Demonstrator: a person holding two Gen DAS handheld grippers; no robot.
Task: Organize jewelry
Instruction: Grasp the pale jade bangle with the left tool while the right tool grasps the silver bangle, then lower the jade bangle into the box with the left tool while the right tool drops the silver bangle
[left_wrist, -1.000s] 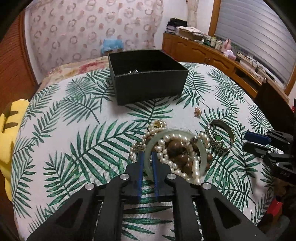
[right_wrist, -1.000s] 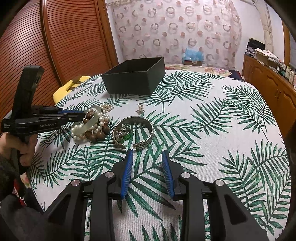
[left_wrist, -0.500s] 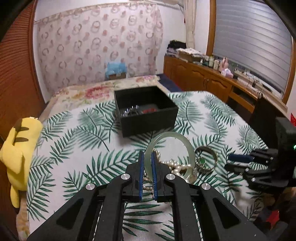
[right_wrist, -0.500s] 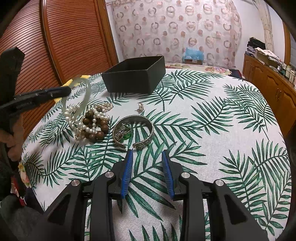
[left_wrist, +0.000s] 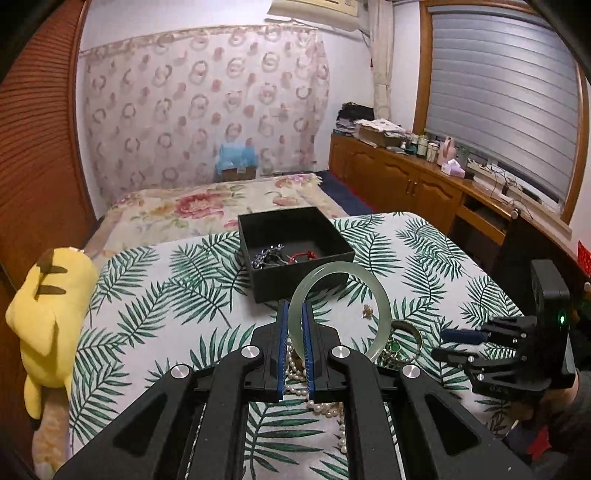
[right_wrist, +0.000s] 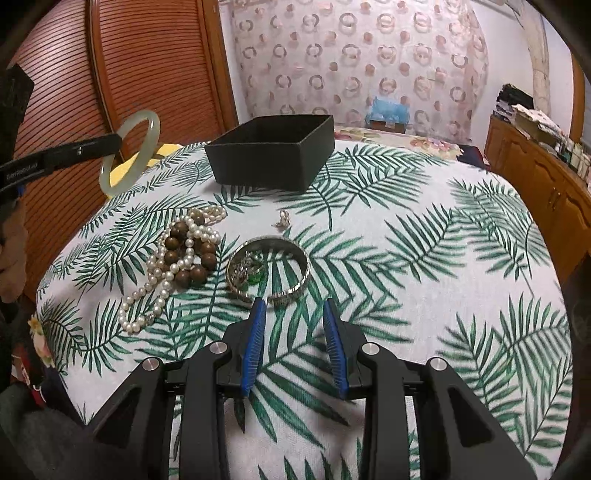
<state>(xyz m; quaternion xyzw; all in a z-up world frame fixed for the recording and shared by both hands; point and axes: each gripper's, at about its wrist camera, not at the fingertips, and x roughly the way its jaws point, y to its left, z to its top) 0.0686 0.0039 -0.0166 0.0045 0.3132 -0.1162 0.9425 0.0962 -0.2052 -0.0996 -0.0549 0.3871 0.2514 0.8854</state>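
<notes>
My left gripper (left_wrist: 294, 314) is shut on a pale green jade bangle (left_wrist: 384, 314), held in the air above the table. In the right wrist view the bangle (right_wrist: 147, 147) hangs at the far left, short of the black open box (right_wrist: 273, 155). That box (left_wrist: 295, 254) holds a few small pieces, one red. On the cloth lie a pearl necklace (right_wrist: 155, 284) tangled with brown wooden beads (right_wrist: 188, 254), a silver bangle (right_wrist: 291, 291) with a green stone, and a small earring (right_wrist: 282, 219). My right gripper (right_wrist: 293, 314) stands open just in front of the silver bangle, holding nothing.
The table (right_wrist: 424, 258) wears a white cloth with green palm leaves. A yellow plush toy (left_wrist: 48, 314) sits off its left edge. A bed (left_wrist: 207, 206) lies behind, wooden cabinets (left_wrist: 424, 184) to the right, and a slatted wooden door (right_wrist: 74, 92) stands at the left.
My left gripper has lifted the jade bangle up off the pearl and bead pile. The pile stays on the cloth. The right gripper has not moved.
</notes>
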